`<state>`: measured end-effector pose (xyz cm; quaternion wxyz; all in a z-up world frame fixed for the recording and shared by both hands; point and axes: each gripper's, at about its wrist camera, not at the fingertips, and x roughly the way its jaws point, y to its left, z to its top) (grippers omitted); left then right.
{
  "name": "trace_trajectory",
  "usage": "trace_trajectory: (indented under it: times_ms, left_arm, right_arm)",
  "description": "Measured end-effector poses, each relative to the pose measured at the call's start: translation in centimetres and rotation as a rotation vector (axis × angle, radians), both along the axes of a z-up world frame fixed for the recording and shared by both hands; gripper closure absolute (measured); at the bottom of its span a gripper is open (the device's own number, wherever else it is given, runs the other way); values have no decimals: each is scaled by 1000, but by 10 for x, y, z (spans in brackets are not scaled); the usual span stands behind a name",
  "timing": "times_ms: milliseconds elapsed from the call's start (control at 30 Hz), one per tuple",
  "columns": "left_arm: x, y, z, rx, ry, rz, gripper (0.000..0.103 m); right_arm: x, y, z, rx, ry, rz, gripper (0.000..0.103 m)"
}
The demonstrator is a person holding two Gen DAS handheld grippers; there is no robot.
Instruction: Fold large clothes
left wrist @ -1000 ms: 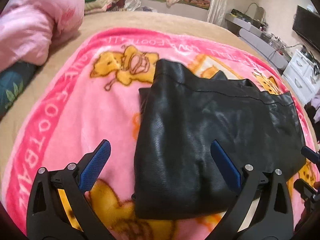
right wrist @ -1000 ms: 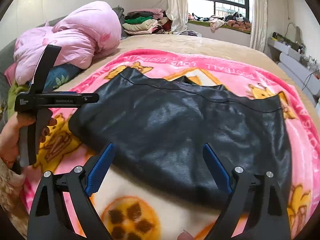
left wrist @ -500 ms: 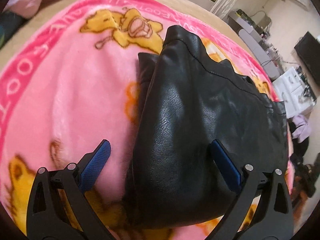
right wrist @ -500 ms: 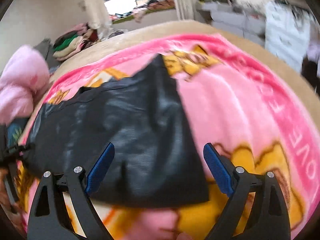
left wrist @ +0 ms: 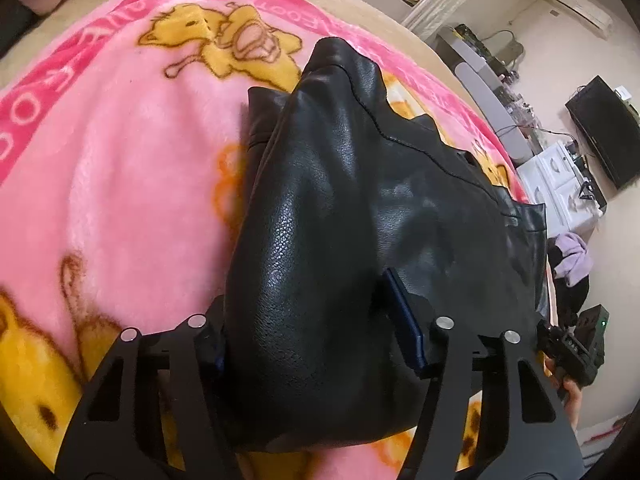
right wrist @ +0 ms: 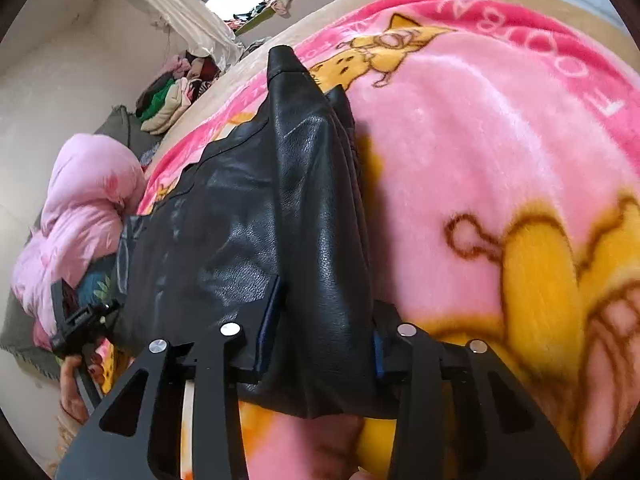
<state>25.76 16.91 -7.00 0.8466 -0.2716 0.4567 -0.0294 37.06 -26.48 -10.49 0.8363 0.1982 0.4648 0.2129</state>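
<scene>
A black leather garment [left wrist: 360, 208] lies folded on a pink cartoon blanket [left wrist: 120, 152] on the bed. My left gripper [left wrist: 312, 336] is shut on the garment's near left corner, with the leather bunched between its blue pads. My right gripper [right wrist: 320, 336] is shut on the garment's [right wrist: 248, 216] near right corner in the same way. Each gripper shows at the edge of the other's view, the right one at the far right [left wrist: 576, 344] and the left one at the far left [right wrist: 76, 320].
A pink duvet [right wrist: 80, 208] and a stack of folded clothes [right wrist: 168, 104] lie at the bed's head end. White drawers [left wrist: 560, 184] and a dark TV [left wrist: 608, 128] stand past the bed's right side. The blanket [right wrist: 500, 168] spreads wide around the garment.
Both grippers have moved down onto the garment's near corners and closed on them. The leather now bunches up between each pair of pads.
</scene>
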Motion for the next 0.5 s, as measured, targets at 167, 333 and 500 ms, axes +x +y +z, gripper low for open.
trace_trajectory:
  times_ms: [167,333,500]
  left_arm:
    - [-9,-2,6,15,11,-20,51]
    - [-15,-4,6,42,8,-44,49]
    - [-14,-2,12,81,-1,-42,32]
  right_arm:
    - [-18,-3,5,-15,0,-10,70]
    - [-39,0,10,-138,-16,-35,39]
    - [-63,27,55,-421,-230,-77,33]
